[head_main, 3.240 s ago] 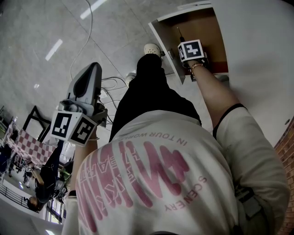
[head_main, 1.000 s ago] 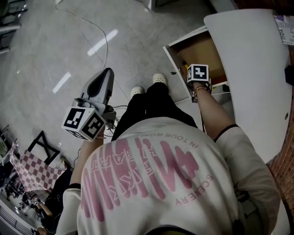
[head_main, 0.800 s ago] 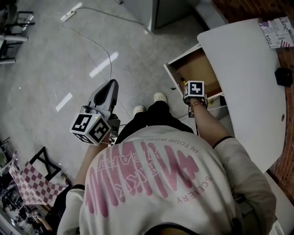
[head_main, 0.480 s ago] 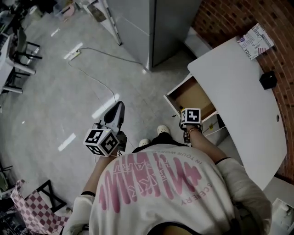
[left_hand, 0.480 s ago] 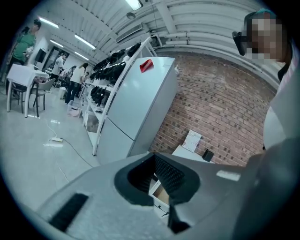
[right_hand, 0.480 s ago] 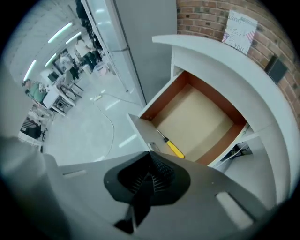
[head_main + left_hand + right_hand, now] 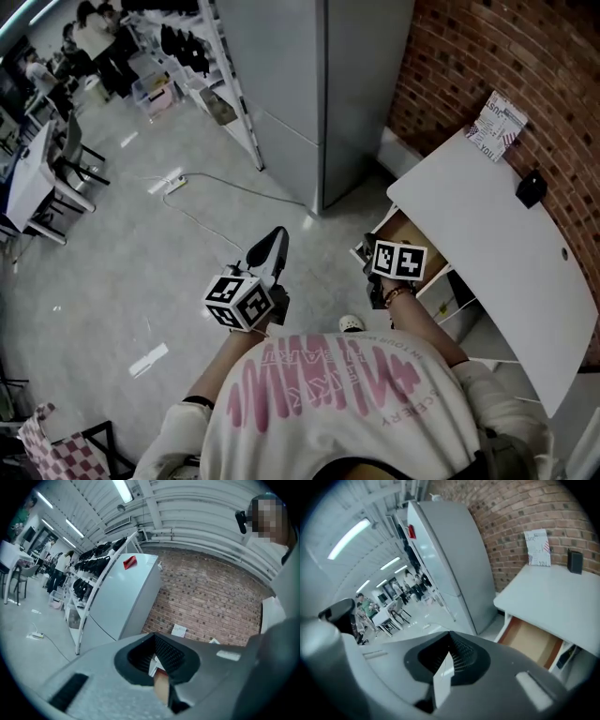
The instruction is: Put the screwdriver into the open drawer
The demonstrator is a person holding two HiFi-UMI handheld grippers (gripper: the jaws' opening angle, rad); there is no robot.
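Observation:
The open drawer (image 7: 405, 228) juts from under the white desk (image 7: 506, 253); its brown bottom (image 7: 532, 641) shows bare where visible, the near part hidden by my gripper body. No screwdriver shows in any view. My right gripper (image 7: 367, 247) hovers above and just in front of the drawer, jaws shut (image 7: 449, 635) with nothing in them. My left gripper (image 7: 277, 236) is held level to the left of it, over the floor; its jaws (image 7: 155, 637) meet and carry nothing.
A tall grey cabinet (image 7: 319, 94) stands left of the desk against the brick wall (image 7: 506, 56). A printed booklet (image 7: 495, 127) and a small black object (image 7: 531, 187) rest on the desk. A power strip with its cable (image 7: 173, 183) lies on the floor; shelving (image 7: 211, 56) stands behind.
The person has straightened up. Both grippers have risen, and the right one has come up out of the drawer. The head view now takes in the whole desk, cabinet and wall.

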